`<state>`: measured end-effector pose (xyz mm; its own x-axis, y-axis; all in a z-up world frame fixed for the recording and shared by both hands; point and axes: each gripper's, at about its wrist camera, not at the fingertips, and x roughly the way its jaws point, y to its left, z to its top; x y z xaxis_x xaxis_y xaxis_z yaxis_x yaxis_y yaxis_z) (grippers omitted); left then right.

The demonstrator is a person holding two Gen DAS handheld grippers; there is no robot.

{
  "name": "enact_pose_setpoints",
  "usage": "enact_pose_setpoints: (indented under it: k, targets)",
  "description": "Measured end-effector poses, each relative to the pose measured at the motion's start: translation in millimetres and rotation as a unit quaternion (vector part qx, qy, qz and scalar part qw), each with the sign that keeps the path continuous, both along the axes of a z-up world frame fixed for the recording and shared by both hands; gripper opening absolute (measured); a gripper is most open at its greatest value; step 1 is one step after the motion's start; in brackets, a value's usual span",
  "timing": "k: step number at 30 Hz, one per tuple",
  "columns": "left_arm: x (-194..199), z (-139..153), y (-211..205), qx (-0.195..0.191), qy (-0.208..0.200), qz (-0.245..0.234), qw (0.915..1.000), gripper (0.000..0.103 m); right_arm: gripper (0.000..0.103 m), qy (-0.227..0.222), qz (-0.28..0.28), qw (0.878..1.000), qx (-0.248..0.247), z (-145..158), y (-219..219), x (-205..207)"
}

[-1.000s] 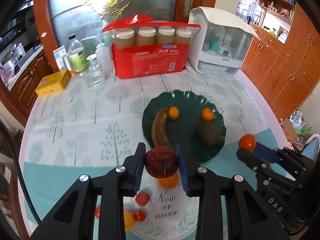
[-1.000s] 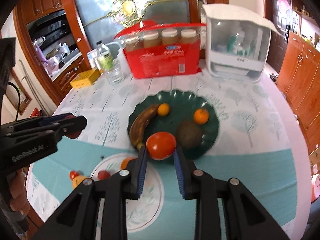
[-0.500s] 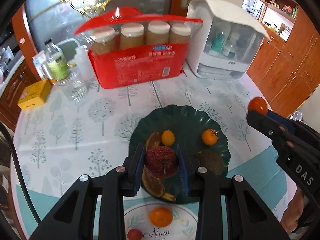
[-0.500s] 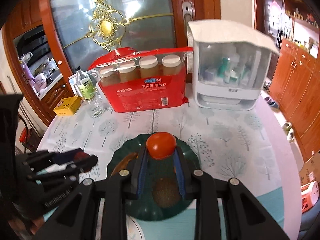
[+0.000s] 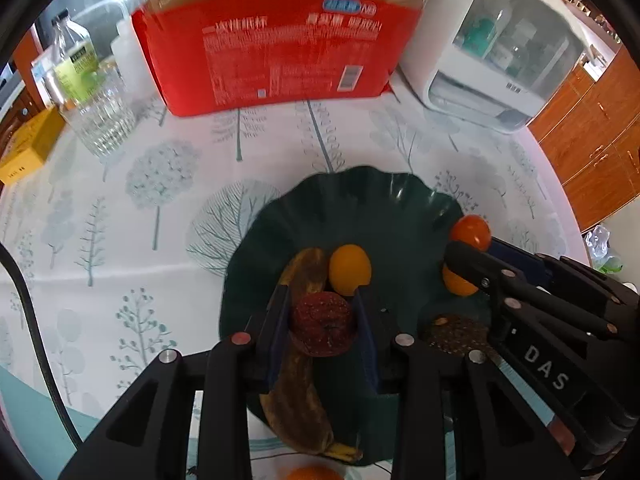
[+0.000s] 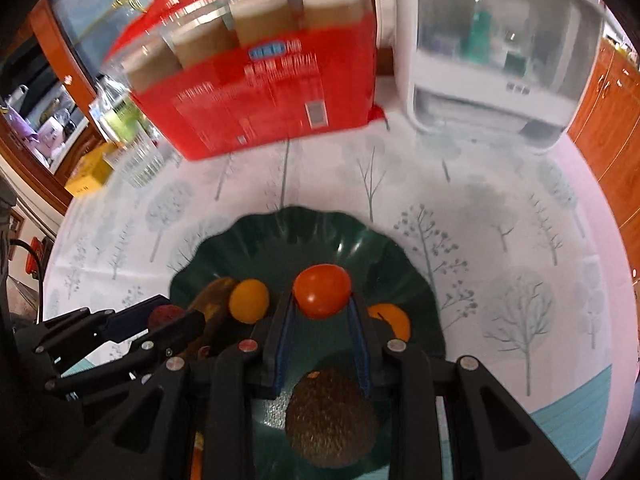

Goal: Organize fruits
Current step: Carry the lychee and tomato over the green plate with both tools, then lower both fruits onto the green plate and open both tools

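Note:
A dark green scalloped plate (image 5: 360,204) (image 6: 304,236) holds a browned banana (image 5: 296,396), two small oranges (image 5: 350,269) (image 5: 456,284) and a brown rough-skinned fruit (image 6: 330,416). My left gripper (image 5: 323,322) is shut on a dark red wrinkled fruit (image 5: 323,324) and hangs over the banana on the plate's near side. My right gripper (image 6: 322,306) is shut on a red-orange tomato (image 6: 322,290) over the plate's middle. The tomato (image 5: 471,232) also shows at the right of the left wrist view, and the red fruit (image 6: 165,314) at the left of the right wrist view.
Behind the plate stands a red pack of paper cups (image 5: 276,44), with a white cabinet-like appliance (image 5: 500,60) to its right. A glass (image 5: 100,120), a bottle (image 5: 76,64) and a yellow box (image 5: 24,152) sit at the far left. Another orange (image 5: 312,473) lies near the bottom edge.
Both grippers have travelled forward and down with their fruits, from over the white plate near the table's front to just above the green plate. Neither grip has altered.

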<state>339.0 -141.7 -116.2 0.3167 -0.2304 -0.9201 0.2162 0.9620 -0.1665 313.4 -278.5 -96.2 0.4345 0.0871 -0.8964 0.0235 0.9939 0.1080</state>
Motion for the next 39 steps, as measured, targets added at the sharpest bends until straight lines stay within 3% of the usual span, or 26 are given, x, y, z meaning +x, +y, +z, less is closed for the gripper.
enact_pose_setpoints:
  k: [9, 13, 39]
  targets:
    - [4, -14, -9, 0.011, 0.002, -0.018, 0.9998, 0.032, 0.028, 0.036, 0.007, 0.999, 0.004, -25, -1, 12]
    - [3, -12, -8, 0.016, 0.001, -0.023, 0.9996, 0.042, 0.028, 0.045, 0.004, 0.999, 0.029, -27, -8, 13]
    - [-26, 42, 30, 0.019, -0.046, 0.01, 0.9987, 0.046, 0.03, 0.016, 0.02, 1.0, 0.008, 5, 8, -25]
